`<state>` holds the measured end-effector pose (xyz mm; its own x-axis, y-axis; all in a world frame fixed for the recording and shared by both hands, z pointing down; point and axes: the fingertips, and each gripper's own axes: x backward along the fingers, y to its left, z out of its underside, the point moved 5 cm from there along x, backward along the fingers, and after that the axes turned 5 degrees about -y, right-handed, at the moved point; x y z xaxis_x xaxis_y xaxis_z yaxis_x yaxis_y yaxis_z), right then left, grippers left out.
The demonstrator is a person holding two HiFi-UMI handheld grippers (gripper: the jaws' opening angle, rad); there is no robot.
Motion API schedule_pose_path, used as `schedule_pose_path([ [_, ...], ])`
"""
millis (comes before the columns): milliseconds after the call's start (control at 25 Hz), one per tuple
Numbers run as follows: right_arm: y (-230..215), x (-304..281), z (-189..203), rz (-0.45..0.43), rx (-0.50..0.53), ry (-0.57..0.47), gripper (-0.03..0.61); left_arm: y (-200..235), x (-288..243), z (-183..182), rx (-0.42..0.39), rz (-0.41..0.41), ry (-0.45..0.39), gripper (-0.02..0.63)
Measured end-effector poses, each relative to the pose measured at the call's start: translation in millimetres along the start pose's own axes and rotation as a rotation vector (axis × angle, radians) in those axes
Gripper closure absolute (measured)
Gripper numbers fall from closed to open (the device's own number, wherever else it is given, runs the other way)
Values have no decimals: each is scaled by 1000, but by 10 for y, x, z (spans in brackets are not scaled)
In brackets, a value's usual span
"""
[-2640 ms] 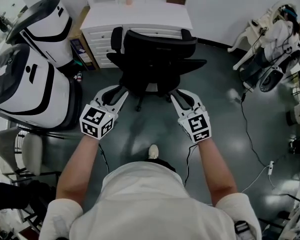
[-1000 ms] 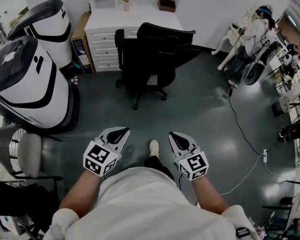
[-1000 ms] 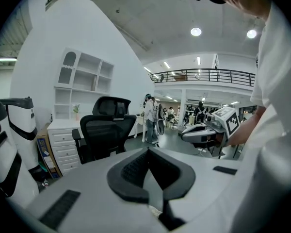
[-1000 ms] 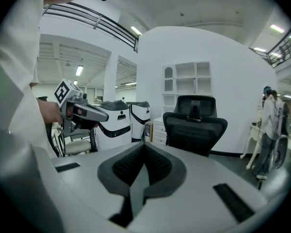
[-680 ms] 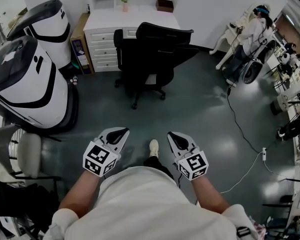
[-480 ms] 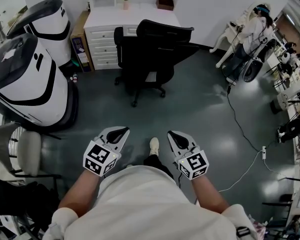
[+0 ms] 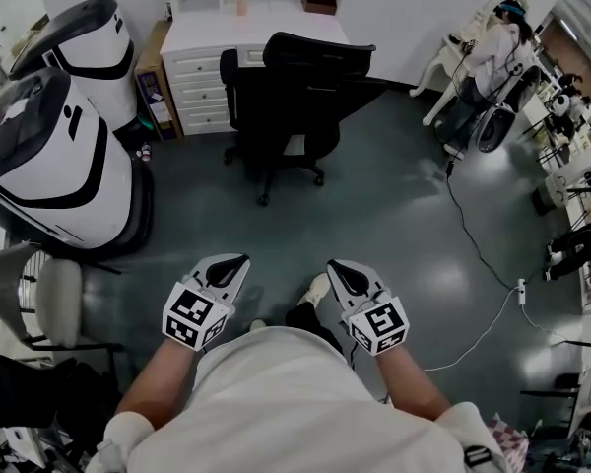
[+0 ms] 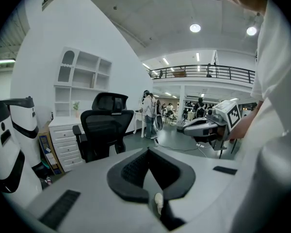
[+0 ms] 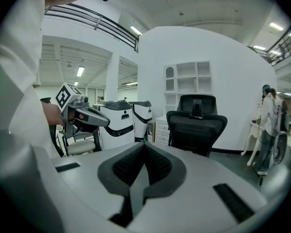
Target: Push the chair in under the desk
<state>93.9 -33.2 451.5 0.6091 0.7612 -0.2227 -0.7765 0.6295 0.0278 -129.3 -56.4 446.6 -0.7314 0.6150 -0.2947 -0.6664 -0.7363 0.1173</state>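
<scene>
1. Drift is the main risk: the chair [image 7: 295, 97] stands at the upper middle of the frame, against the white desk [image 7: 266, 26]. It sits on castors over a smooth, glossy grey floor [image 7: 394, 205], so with nothing bracing it, it could roll or swivel away from the desk
2. The left tool [image 7: 231, 262] and the right tool [image 7: 337, 266] hang low in the frame near the person's body, well apart from the chair; each has its jaws closed together on nothing
3. If another shove is judged necessary, the narrow closed tips could skid on the backrest, and the armrests might catch the desk edge, since the chair sits slightly askew
4. A thin cable [image 7: 473, 244] trails across the floor at the right of the frame; a careless step there could snag it
5. The chair is black, with a mesh-like back, a headrest, padded arms and a star base; the desk is painted white, with a flat top and drawers at its left; the tool jaws are dark ribbed pads in smooth grey shells, tapering to a point
</scene>
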Motion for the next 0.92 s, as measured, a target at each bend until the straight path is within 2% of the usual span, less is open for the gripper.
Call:
schedule_pose_path([
  [480,-131,165,87,29,-12,8,575,-113,-241,-31,-8,45,9,617],
  [920,-588,-7,123,4,-10,9,575,36,-679,-90,-15,20,42,617],
])
